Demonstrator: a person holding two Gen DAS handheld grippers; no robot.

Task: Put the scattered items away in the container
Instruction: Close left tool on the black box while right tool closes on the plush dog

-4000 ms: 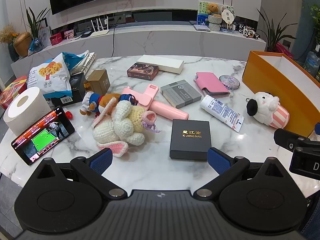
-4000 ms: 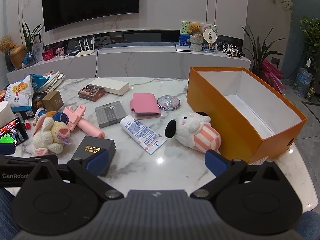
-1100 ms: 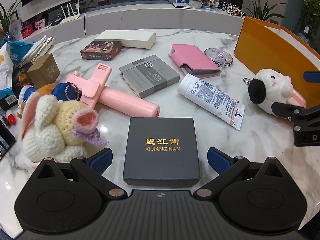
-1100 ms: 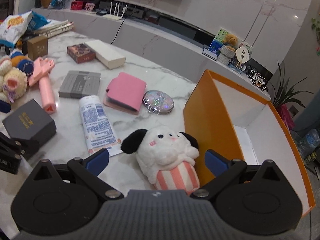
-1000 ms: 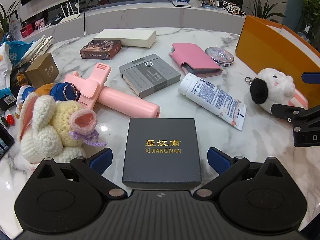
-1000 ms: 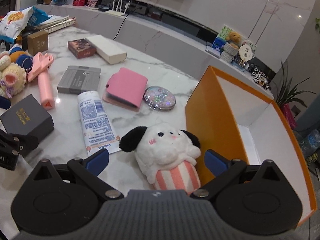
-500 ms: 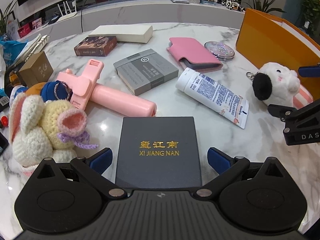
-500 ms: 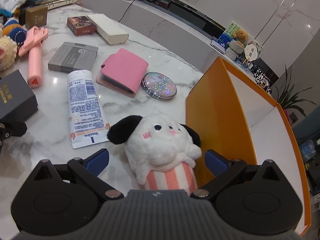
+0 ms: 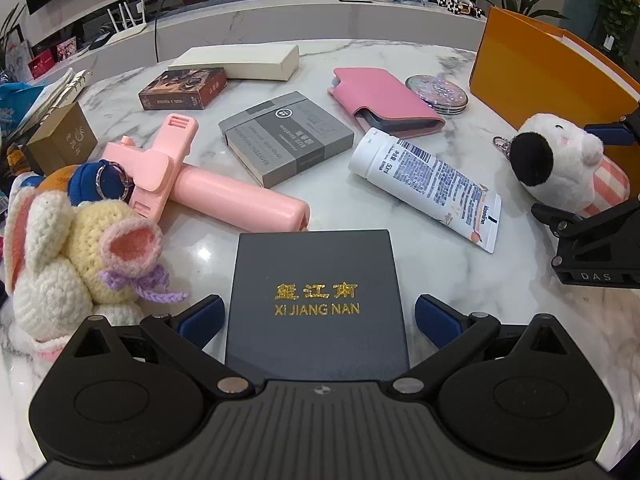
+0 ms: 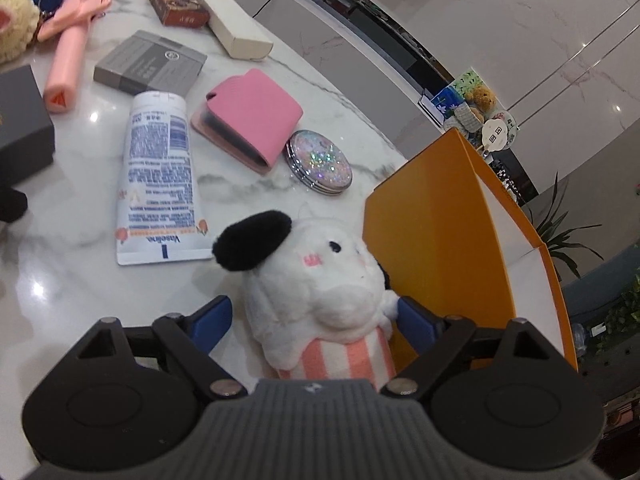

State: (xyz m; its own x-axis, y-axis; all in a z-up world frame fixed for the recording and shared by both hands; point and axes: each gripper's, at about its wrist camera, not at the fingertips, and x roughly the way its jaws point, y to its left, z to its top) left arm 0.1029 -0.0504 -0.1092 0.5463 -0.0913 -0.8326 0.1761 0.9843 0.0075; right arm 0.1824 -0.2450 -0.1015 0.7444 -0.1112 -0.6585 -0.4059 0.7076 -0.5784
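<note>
– What does the left claw (image 9: 318, 318) look like?
– Black, with blue fingertips (image 9: 202, 320), silver screws and round bumps.
– And the right claw (image 10: 312, 320)?
– Same, with white letters "DAS".

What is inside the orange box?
The right wrist view shows only the orange box's outer wall and a strip of white inner wall. No item shows inside, but the floor is hidden. The plush dog lies outside, against it.

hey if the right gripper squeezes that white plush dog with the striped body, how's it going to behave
The plush dog looks soft and fluffy, so it will probably compress between the open right gripper fingers rather than slip. It likely weighs little. Its black ear may flop when lifted.
</note>
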